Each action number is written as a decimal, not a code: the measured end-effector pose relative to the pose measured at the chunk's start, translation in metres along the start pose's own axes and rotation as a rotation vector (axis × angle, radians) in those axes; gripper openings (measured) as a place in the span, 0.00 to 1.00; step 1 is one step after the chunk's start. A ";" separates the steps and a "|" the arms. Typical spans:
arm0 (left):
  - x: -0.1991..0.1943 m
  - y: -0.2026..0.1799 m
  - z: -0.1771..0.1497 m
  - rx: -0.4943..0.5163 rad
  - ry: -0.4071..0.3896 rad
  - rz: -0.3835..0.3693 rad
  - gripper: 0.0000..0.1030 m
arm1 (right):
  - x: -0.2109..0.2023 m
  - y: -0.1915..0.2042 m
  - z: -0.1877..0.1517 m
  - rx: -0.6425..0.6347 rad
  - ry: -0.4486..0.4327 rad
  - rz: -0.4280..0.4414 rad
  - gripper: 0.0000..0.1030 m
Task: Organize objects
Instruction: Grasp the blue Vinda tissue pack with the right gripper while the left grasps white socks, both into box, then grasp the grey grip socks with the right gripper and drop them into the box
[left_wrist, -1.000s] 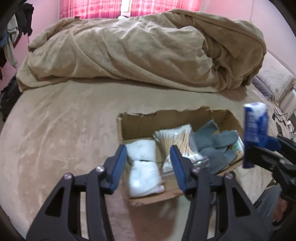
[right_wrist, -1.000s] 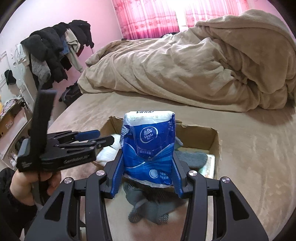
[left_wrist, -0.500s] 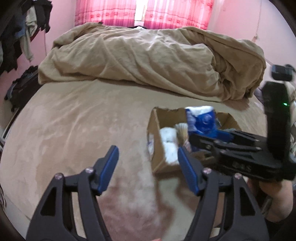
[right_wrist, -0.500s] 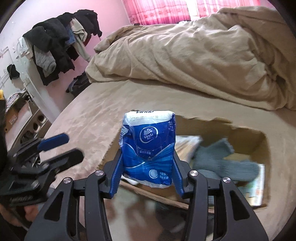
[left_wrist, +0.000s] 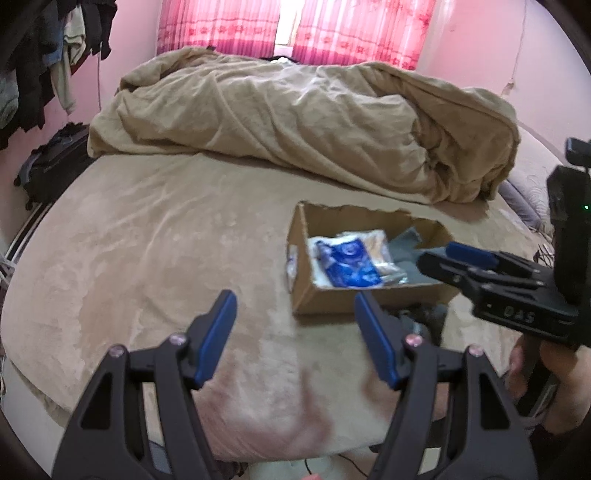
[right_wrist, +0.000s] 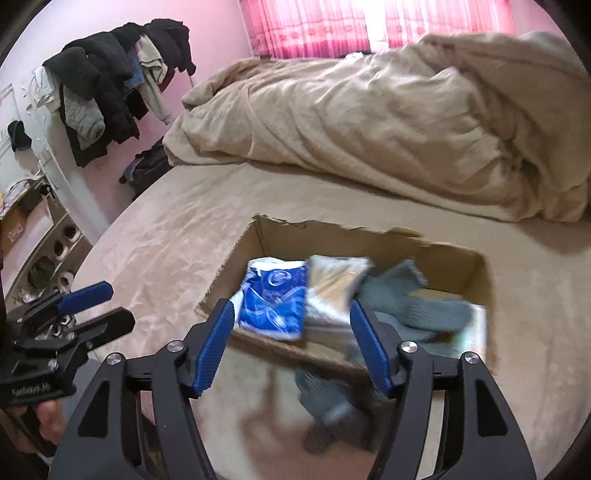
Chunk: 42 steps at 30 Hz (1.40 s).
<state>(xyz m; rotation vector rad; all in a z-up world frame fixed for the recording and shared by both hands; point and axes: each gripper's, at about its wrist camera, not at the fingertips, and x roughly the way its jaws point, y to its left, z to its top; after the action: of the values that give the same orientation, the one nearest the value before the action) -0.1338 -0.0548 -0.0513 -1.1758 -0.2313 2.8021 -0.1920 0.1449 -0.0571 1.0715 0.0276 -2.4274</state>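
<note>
A cardboard box (left_wrist: 325, 299) (right_wrist: 243, 251) sits on the tan bed. A blue tissue pack (left_wrist: 347, 266) (right_wrist: 273, 302) lies inside it at the left, next to a bag of cotton swabs (right_wrist: 334, 291) and grey gloves (right_wrist: 417, 302). My right gripper (right_wrist: 291, 343) is open and empty just in front of the box; it also shows in the left wrist view (left_wrist: 443, 258). My left gripper (left_wrist: 295, 328) is open and empty, back from the box's left front; it also shows in the right wrist view (right_wrist: 92, 306).
A crumpled tan duvet (left_wrist: 303, 125) lies across the far side of the bed. A grey glove (right_wrist: 325, 406) hangs over the box's near side. Clothes hang on a rack (right_wrist: 110, 85) by the left wall, with a dark bag (left_wrist: 51, 166) on the floor.
My right gripper opened and let go of the blue tissue pack, which now lies in the box. My left gripper drew back and to the left, away from the box.
</note>
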 end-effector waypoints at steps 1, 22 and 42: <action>-0.006 -0.006 -0.002 0.009 -0.008 -0.003 0.71 | -0.010 -0.002 -0.002 0.001 -0.008 -0.007 0.66; 0.017 -0.048 -0.071 0.060 0.098 -0.028 0.87 | -0.056 -0.044 -0.090 0.055 0.020 -0.117 0.73; 0.085 -0.021 -0.094 -0.014 0.180 0.028 0.87 | 0.052 -0.039 -0.095 -0.001 0.137 -0.079 0.51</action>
<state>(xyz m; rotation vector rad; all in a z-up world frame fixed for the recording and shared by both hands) -0.1257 -0.0119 -0.1718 -1.4346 -0.2214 2.6994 -0.1732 0.1769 -0.1660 1.2561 0.1181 -2.4186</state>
